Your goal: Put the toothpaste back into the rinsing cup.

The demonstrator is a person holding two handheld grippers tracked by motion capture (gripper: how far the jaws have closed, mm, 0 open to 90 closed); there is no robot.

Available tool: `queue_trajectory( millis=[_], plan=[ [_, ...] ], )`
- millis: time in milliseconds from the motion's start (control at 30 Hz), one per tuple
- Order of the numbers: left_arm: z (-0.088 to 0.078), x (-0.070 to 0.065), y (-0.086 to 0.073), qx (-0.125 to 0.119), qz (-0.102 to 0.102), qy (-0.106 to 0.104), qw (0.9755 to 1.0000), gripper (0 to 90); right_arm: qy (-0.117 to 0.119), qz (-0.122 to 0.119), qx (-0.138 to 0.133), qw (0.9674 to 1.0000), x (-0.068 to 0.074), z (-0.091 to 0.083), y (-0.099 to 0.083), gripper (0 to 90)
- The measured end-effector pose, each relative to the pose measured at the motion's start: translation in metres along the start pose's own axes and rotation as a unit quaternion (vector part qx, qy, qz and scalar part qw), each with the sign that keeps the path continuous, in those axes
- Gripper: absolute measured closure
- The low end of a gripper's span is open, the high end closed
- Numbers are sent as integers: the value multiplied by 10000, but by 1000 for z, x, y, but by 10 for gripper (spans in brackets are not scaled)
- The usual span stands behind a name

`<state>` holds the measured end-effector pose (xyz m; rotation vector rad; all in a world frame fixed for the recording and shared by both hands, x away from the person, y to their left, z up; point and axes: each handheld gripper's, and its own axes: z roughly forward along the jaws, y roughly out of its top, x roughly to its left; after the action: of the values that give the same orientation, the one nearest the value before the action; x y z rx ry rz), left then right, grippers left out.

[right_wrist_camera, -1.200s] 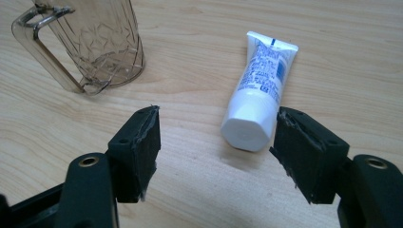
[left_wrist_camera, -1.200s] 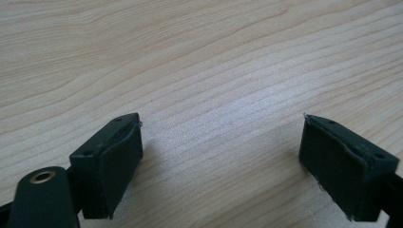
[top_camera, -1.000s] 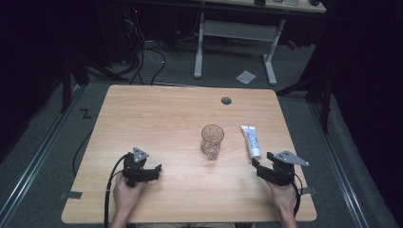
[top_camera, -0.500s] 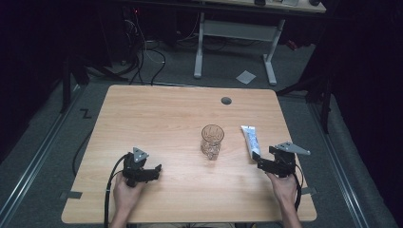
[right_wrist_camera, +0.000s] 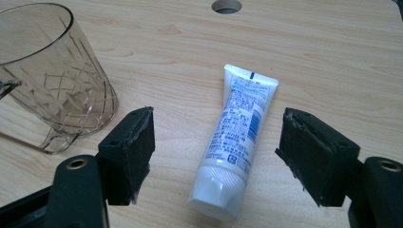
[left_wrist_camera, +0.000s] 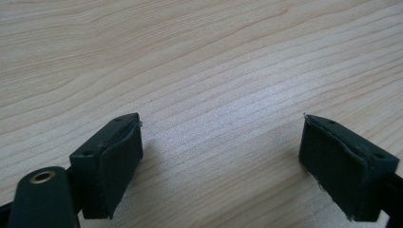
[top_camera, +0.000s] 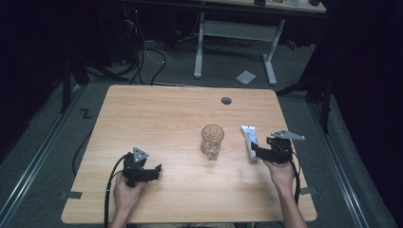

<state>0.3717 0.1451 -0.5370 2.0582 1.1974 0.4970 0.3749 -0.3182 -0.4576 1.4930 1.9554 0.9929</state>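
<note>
Since a second ago we see the right claw (right_wrist_camera: pixel 216 156) has moved up the wooden surface (top_camera: pixel 161 118) to the white plastic tube (right_wrist_camera: pixel 235 137); its jaws, just closing a little, stand apart either side without pressing. The soft tube lies flat beside the cut-pattern clear cup (right_wrist_camera: pixel 57 76), cap toward us, flat crimped end pointing away. The left claw (left_wrist_camera: pixel 221 166) rests apart over bare wood.
</note>
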Motion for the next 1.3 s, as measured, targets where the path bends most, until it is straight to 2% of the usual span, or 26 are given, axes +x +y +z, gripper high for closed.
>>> queue_trajectory(
  millis=[400, 667, 800, 1300],
  plan=[
    [0, 0, 0, 0, 0, 1, 10000, 148, -146, 129, 156, 9997, -5, 17, 20, 273],
    [0, 0, 0, 7, 1, 4, 10000, 148, -74, 220, 372, 9990, -8, 29, 30, 271],
    [0, 0, 0, 2, 1, 2, 10000, 148, -95, 218, 524, 9983, -9, 36, 36, 271],
    [0, 0, 0, 1, 0, 2, 10000, 148, -160, 176, 800, 9965, -4, 60, 56, 278]
  ],
)
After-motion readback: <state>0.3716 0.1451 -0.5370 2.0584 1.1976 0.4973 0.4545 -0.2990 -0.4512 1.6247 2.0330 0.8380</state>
